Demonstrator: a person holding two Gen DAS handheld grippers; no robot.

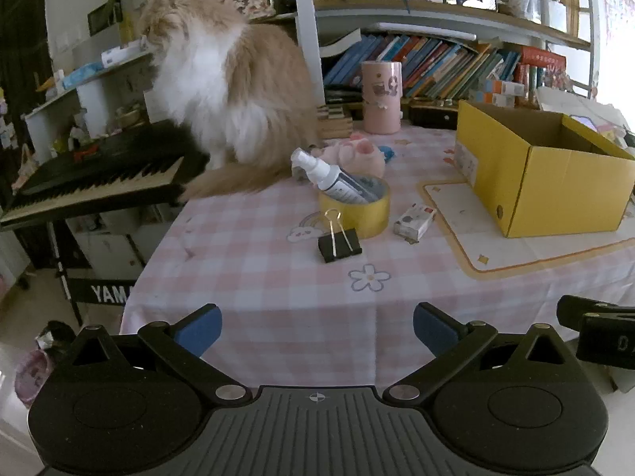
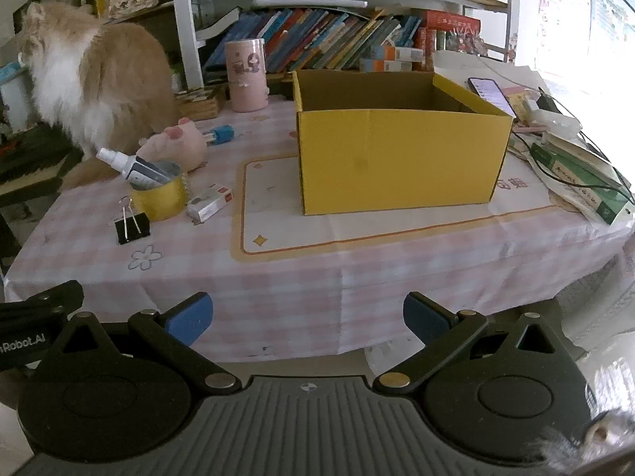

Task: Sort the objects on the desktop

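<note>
Grippers hang side by side off the near edge of the table (image 2: 278, 301), the left gripper (image 1: 317, 327) and the right gripper (image 2: 307, 317) each with jaws spread wide and nothing between the blue pads. On the pink checked cloth a black binder clip (image 1: 339, 244) lies nearest, just in front of a yellow tape roll (image 1: 357, 208). A white spray bottle (image 1: 329, 176) leans tilted inside the roll, its nozzle poking out over the rim. A small white packet (image 1: 414, 220) lies just beside the roll on the right. Behind the roll sits a pink plush pig (image 1: 359, 154), with a small blue item (image 2: 220, 135) near it. An open yellow box (image 2: 401, 150) stands on a cream mat (image 2: 357, 234) to the right, well apart from the clutter. A fluffy cat (image 1: 234, 91) sits at the far left corner, beside a black keyboard (image 1: 99, 182)
</note>
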